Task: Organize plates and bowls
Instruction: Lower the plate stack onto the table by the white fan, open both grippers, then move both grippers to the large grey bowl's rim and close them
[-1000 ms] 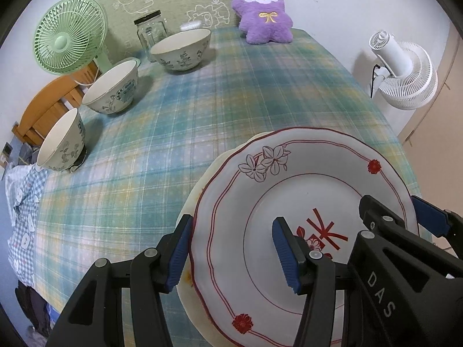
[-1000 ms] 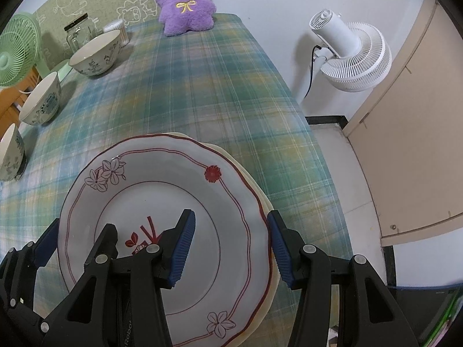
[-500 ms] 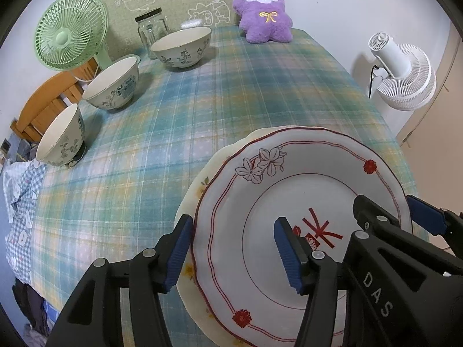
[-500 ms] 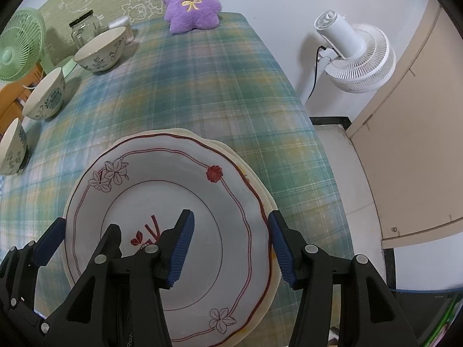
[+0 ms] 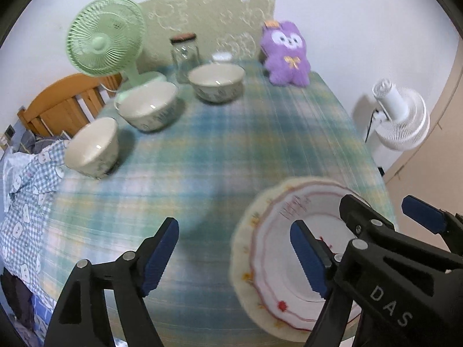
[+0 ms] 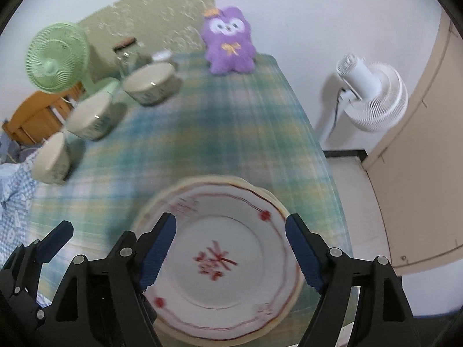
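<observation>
The red-patterned plate [image 6: 222, 263] lies on top of a cream plate [image 6: 282, 309] at the near right corner of the surface [image 5: 220, 156], the two stacked and roughly concentric. Both grippers are clear of the stack: the left gripper [image 5: 235, 256] has its jaws opening, with only bare cloth and the plate's left rim below them; the right gripper [image 6: 231, 253] is likewise opening above the plate centre, pads touching nothing. Judgement: the plate placement looks complete, and the bowls are next. Three bowls stand apart along the far left edge: near bowl [image 5: 92, 147], middle bowl [image 5: 149, 105], far bowl [image 5: 217, 82]. Recommended: keep the jaws spread, approach one bowl from above, straddle its rim, and avoid the glass jar [image 5: 185, 55] and green fan [image 5: 105, 36] beside them.
</observation>
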Motion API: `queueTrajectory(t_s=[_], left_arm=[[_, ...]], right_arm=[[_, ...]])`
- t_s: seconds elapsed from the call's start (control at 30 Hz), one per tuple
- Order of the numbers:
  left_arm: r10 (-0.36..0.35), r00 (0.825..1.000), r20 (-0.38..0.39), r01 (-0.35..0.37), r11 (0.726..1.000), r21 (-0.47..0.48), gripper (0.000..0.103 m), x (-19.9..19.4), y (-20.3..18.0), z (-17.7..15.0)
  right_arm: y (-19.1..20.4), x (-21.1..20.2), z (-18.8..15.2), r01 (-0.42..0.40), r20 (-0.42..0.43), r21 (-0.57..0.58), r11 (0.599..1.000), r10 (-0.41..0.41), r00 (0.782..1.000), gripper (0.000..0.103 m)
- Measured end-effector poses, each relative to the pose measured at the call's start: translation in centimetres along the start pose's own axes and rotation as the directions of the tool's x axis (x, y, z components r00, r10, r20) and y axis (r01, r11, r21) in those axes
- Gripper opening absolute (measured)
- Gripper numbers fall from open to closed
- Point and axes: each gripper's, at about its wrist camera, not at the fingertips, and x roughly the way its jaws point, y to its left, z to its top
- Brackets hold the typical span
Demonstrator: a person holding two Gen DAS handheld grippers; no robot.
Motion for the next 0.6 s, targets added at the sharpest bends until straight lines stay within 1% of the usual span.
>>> queueTrajectory(t_s=[0.1,0.2,0.33,0.6], left_arm=[[-0.012,0.999,0.032,0.012,1.0,-0.002,0.081,-0.9,2.2,1.0],[-0.022,0.998,0.056,0.021,1.0,0.008,0.081,-1.8,4.8,2.0],[-0.015,0.996,0.082,0.014,1.0,0.017,0.081,-2.6,8.4,3.2],[-0.006,0.995,0.104,0.004,1.0,0.014,0.081,-1.9,16.1,5.2]], right_arm=[[2.7,-1.3,1.0,-0.009,0.033,-0.019,1.0,0.009,0.999,0.081],[5.3,-2.3,1.8,0.003,0.061,-0.015,1.0,-0.002,0.998,0.081],[9.0,-3.0,2.7,-0.018,0.085,-0.011,1.0,0.019,0.996,0.081],[17.0,-2.8,4.3,-0.022,0.132,-0.01,1.0,0.023,0.991,0.081]])
